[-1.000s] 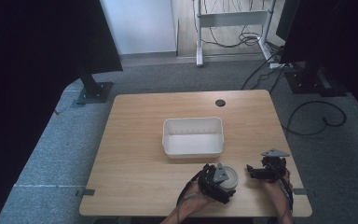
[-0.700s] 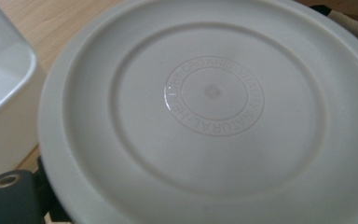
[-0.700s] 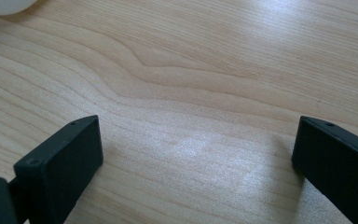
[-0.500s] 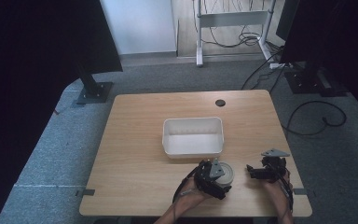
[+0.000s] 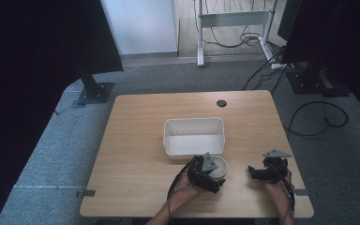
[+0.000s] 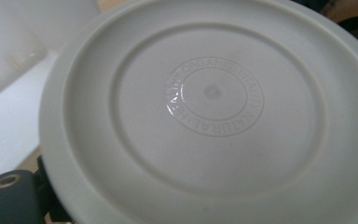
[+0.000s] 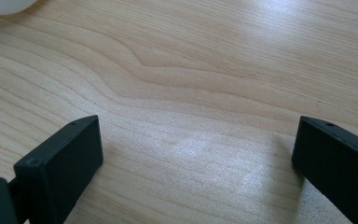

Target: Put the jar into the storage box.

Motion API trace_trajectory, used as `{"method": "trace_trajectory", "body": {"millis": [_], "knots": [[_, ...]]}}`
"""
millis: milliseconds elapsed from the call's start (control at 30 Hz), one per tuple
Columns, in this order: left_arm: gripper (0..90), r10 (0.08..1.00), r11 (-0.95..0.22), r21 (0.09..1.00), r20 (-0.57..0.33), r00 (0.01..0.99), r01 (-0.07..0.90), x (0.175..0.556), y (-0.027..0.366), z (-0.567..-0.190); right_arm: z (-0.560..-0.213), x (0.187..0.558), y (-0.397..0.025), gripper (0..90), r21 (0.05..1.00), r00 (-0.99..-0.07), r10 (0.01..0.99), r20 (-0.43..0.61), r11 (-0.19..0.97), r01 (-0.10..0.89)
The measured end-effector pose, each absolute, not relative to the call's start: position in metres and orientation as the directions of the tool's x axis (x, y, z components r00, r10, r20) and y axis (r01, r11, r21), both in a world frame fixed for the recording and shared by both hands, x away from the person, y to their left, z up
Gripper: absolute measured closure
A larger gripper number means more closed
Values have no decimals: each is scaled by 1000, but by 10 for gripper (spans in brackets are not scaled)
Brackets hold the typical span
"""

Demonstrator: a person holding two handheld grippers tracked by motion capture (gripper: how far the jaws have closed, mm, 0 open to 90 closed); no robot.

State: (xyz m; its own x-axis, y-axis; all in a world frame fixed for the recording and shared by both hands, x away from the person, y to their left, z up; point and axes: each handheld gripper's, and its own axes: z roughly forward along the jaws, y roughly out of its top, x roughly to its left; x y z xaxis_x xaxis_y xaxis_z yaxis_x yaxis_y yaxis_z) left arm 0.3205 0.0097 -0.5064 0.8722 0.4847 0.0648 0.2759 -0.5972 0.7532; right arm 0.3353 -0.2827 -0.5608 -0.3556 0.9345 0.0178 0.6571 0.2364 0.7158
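Note:
A round pale grey lid [image 5: 218, 166] with a raised ring and embossed lettering sits in my left gripper [image 5: 209, 172], near the table's front edge, just in front of the white tub [image 5: 193, 121]. In the left gripper view the lid [image 6: 209, 116] is very close, one black jaw touches its lower left rim, and the other jaw is hidden. My right gripper [image 5: 258, 173] hovers low over bare wood at the front right. Its jaws stand wide apart in the right gripper view [image 7: 198, 154], with nothing between them.
The rectangular white tub is in the middle of the wooden table [image 5: 136, 140], and a corner of the tub [image 6: 9, 116] lies beside the lid. A dark cable hole [image 5: 221, 102] marks the far edge. Monitor stands and cables lie on the floor beyond.
My left gripper has carried the lid a little forward and left, closer to the tub. The right gripper has stayed where it was.

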Motion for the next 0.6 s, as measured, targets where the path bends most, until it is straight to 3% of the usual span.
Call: {"method": "trace_trajectory", "body": {"millis": [600], "knots": [[97,552,-552,771,52,832,317,346,27,-496,-561,335,-283,15,716,-355,935,18,236,657]]}}
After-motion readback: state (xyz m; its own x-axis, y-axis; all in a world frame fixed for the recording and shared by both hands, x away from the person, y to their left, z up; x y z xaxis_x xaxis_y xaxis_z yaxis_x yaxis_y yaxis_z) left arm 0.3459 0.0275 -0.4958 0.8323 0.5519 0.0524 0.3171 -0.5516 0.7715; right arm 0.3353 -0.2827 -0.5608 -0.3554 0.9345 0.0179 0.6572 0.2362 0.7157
